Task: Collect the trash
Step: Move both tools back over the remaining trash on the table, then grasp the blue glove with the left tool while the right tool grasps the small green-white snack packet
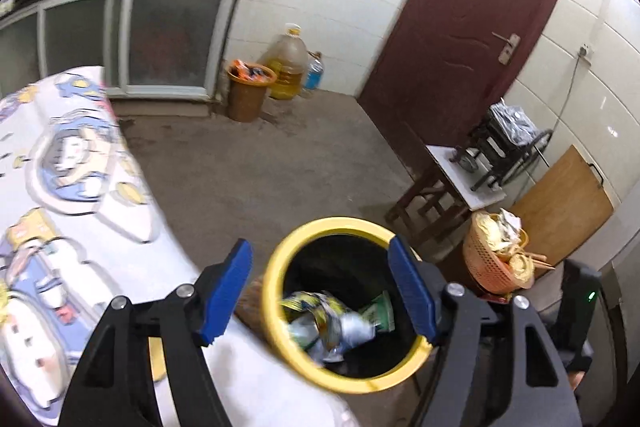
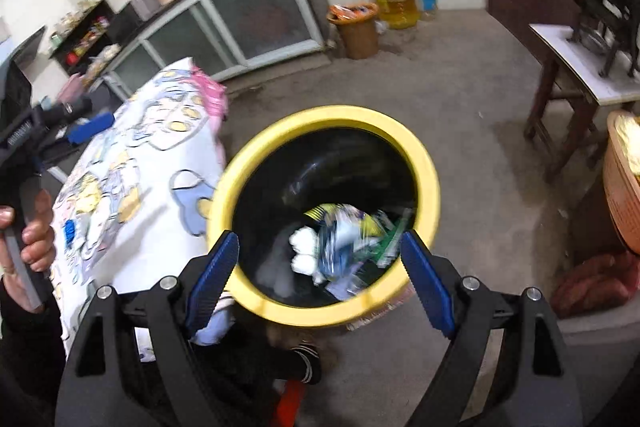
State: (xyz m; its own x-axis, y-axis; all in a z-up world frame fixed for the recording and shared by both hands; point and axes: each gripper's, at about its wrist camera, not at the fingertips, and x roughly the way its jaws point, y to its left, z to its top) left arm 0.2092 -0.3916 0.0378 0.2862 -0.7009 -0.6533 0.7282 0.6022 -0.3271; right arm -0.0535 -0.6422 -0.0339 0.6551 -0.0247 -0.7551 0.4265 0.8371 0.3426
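A yellow-rimmed bin (image 1: 340, 225) with a black liner stands on the floor beside the table. Crumpled wrappers (image 1: 332, 323) lie in its bottom. My left gripper (image 1: 320, 279) hangs open over the bin's mouth, with nothing between its blue pads (image 1: 228, 291). In the right wrist view the same bin (image 2: 332, 115) holds wrappers (image 2: 348, 239) and a white wad of tissue (image 2: 304, 247). My right gripper (image 2: 320, 267) is also open over the near rim, empty. The left gripper's blue pad (image 2: 90, 127) and the hand holding it (image 2: 36, 235) show at the left edge.
A table under a cartoon-print cloth (image 1: 60, 187) sits left of the bin. On the concrete floor stand an orange-brown bin (image 1: 246, 95), an oil jug (image 1: 286, 63), a stool bearing a machine (image 1: 460, 171) and an orange basket (image 1: 492, 259). A dark red door (image 1: 460, 27) is behind.
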